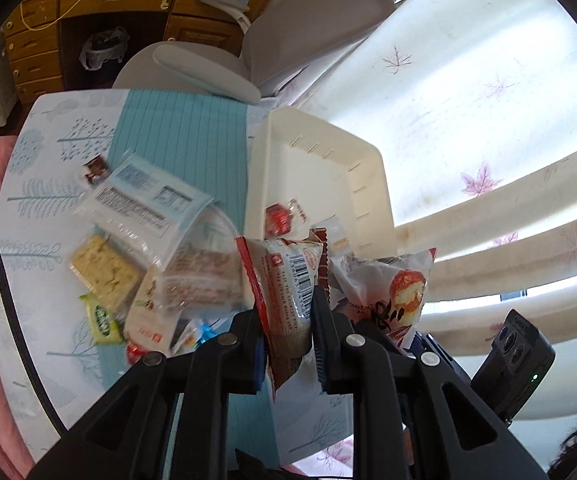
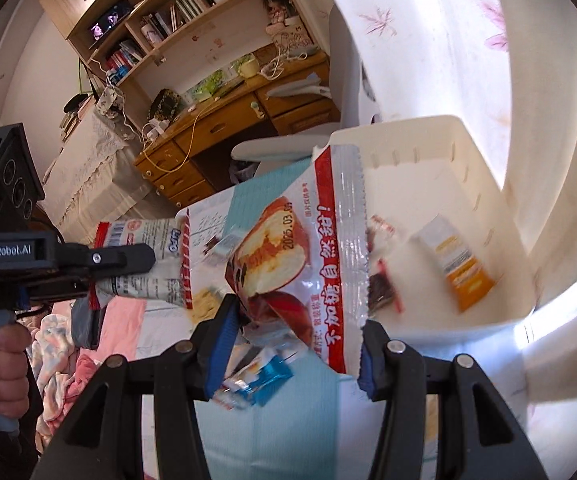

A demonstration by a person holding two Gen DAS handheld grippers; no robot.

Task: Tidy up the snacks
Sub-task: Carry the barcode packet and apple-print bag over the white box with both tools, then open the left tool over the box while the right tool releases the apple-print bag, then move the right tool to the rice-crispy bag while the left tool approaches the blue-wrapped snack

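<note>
Table edge (image 1: 16, 208) beside white bin (image 1: 372, 184)

desk (image 2: 224, 128): wooden, drawers | bookshelf (image 2: 176, 12): above desk | chair (image 1: 312, 28): grey | curtain (image 1: 468, 92): leaf-print

A: Bins? One white bin (image 2: 440, 168), beyond the fingers.

B: Contents?

A: One orange packet (image 2: 458, 266), plus two small red-trimmed wrappers; blur hides any more.

B: Bags in fingers?

A: Two: one barcode bag (image 1: 292, 296) between the left fingers (image 1: 324, 320), one bread bag (image 2: 308, 264) between the right fingers (image 2: 224, 324).

B: Loose on the surface (image 1: 40, 184)?

A: Left of the left fingers, one yellow cracker pack (image 1: 104, 268), one green packet (image 1: 102, 318), one large blue-labelled pack (image 1: 148, 196). Others too blurred to count.
</note>
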